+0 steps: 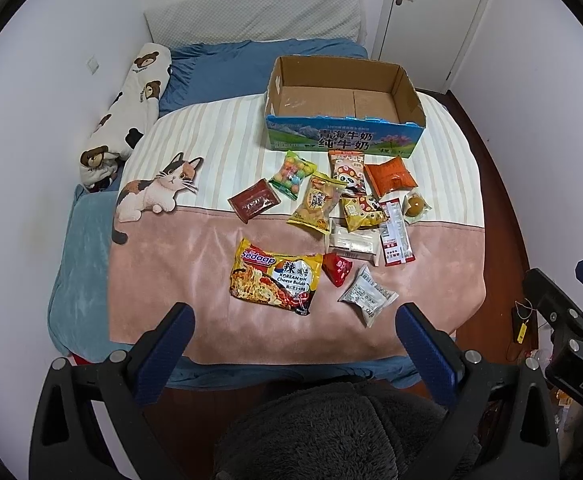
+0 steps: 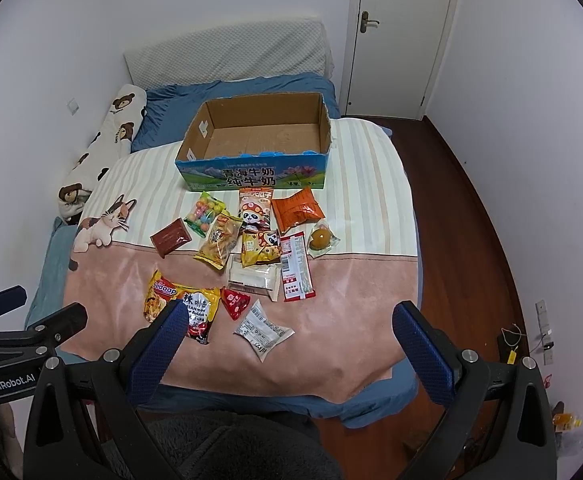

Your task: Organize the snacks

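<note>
So the snacks are all spread out on the bed, on a pink and striped blanket (image 1: 163, 256) with a calico cat printed on it. Behind them sits an open cardboard box (image 1: 345, 120), nothing in it, blue front printed with 青海牛奶 纯牛奶.

Closest to the camera is a yellow noodle pack (image 1: 275, 276), reads "Sedaap", "KOREAN" and "Cheese Buldak" as far as I can make out. Just beside it on the right is a small red triangular packet (image 1: 337, 267), then a silver packet (image 1: 367, 294) lying label side up, print too small to read.

Further back: a dark red sachet (image 1: 253, 200), a bag of colourful candy balls (image 1: 292, 173), a yellow chip bag (image 1: 318, 202), a panda packet (image 1: 347, 168) with 大瓜子 on it, an orange bag (image 1: 389, 175), and a clear wrap with a brownish round thing inside (image 1: 415, 205). A white and red packet (image 1: 396, 236) overlaps a clear wrapped pack (image 1: 351, 242).

Left tongs (image 1: 293, 326) are wide apart, holding nothing, hovering over the near edge of the bed. Right tongs (image 2: 289, 326) same deal, spread open and empty.

There's a bear-print pillow (image 1: 131, 108) along the wall.
</note>
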The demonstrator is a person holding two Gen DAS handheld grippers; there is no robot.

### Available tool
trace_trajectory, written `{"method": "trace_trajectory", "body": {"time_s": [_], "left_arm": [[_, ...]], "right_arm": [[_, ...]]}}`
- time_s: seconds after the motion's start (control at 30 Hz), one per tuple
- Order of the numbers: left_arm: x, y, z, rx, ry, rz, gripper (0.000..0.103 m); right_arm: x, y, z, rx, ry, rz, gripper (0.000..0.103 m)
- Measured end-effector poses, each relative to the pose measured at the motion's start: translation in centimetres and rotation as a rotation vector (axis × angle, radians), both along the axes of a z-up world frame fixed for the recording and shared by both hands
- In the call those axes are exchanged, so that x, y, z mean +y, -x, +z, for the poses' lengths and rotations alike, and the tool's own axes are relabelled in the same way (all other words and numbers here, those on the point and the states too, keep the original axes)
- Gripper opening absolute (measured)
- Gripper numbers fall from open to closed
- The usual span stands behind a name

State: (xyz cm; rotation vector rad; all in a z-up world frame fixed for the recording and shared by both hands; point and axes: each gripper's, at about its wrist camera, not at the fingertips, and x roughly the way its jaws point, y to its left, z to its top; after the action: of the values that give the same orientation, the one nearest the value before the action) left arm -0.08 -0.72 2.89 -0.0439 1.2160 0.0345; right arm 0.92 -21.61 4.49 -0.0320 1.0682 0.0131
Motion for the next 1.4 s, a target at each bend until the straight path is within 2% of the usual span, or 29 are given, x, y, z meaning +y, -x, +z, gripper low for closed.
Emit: {"method": "trace_trajectory", "body": {"time_s": [1.4], "left_arm": [[-0.3, -0.5, 0.5, -0.022, 0.004, -0.001, 0.103]], "right_arm": [[0.0, 0.8, 0.7, -0.027, -0.008, 0.015, 0.103]]}}
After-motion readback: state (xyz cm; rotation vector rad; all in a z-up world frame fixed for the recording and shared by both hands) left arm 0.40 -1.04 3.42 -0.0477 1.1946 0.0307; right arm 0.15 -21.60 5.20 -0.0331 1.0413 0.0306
